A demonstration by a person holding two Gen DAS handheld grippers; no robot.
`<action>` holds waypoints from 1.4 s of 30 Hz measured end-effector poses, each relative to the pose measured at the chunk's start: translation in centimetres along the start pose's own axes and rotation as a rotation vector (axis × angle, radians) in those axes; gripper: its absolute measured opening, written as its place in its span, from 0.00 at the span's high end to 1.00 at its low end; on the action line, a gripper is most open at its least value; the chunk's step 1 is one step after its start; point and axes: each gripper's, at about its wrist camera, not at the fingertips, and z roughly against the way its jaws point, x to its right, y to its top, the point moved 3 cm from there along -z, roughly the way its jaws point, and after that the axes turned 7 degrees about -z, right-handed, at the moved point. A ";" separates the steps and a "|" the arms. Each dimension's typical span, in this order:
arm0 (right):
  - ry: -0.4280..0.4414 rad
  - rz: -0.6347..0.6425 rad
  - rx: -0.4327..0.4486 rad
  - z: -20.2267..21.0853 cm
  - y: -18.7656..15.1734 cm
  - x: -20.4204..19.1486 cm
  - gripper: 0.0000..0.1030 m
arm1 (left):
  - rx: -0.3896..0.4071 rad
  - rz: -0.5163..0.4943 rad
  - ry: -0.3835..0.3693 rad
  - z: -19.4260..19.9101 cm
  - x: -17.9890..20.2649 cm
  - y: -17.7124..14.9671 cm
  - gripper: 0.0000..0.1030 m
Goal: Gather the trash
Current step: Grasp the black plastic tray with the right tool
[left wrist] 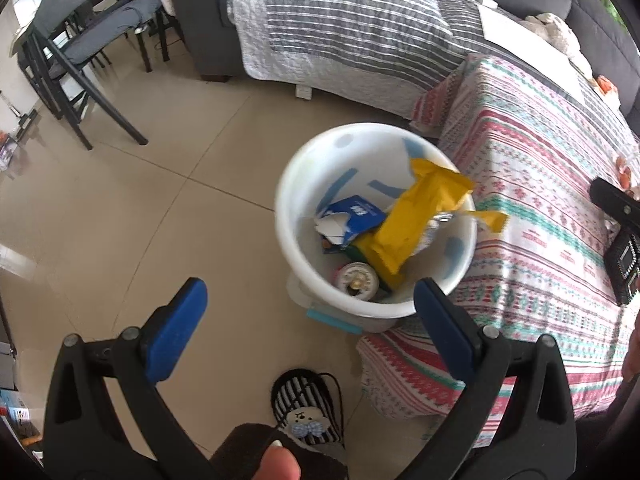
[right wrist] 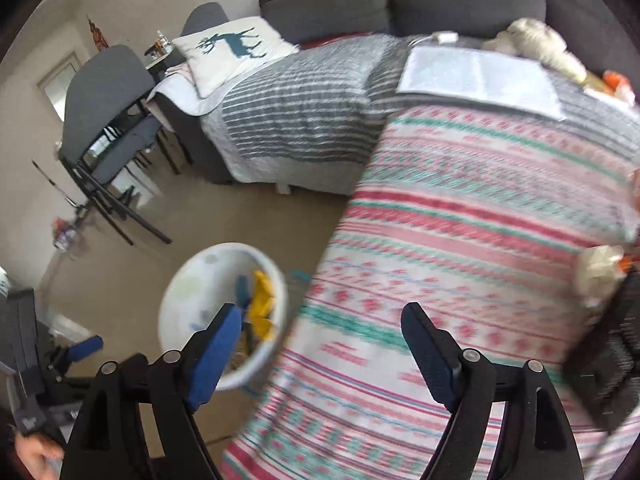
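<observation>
A white bucket (left wrist: 298, 216) stands on the tiled floor beside the patterned blanket. It holds a yellow wrapper (left wrist: 416, 216), a torn blue and white carton (left wrist: 352, 218) and a round can (left wrist: 357, 278). My left gripper (left wrist: 310, 308) is open and empty, just above the bucket's near rim. My right gripper (right wrist: 320, 340) is open and empty over the patterned blanket (right wrist: 460, 240); the bucket (right wrist: 188, 292) is at its left finger. Crumpled pale trash (right wrist: 598, 274) lies on the blanket at the far right, next to a black object (right wrist: 612, 360).
A grey sofa with a striped quilt (left wrist: 344, 28) is behind the bucket. Black chairs (left wrist: 80, 64) stand at the left. A striped slipper (left wrist: 306, 412) lies on the floor near me. The right gripper's black body (left wrist: 618, 236) shows at the right edge.
</observation>
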 end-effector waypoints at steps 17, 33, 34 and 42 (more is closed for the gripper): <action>-0.300 -0.067 0.068 10.0 0.0 17.2 0.16 | 0.061 -0.153 -0.149 3.1 11.2 2.0 0.01; -0.333 -0.166 -0.075 9.2 -1.6 24.9 0.16 | 0.071 -0.268 -0.211 3.8 19.1 2.9 0.01; -0.330 -0.171 -0.083 8.9 -1.6 25.0 0.16 | 0.069 -0.271 -0.213 3.7 19.4 3.0 0.00; -0.303 -0.195 -0.122 6.9 -1.2 25.7 0.16 | 0.067 -0.285 -0.220 3.7 20.6 2.9 0.01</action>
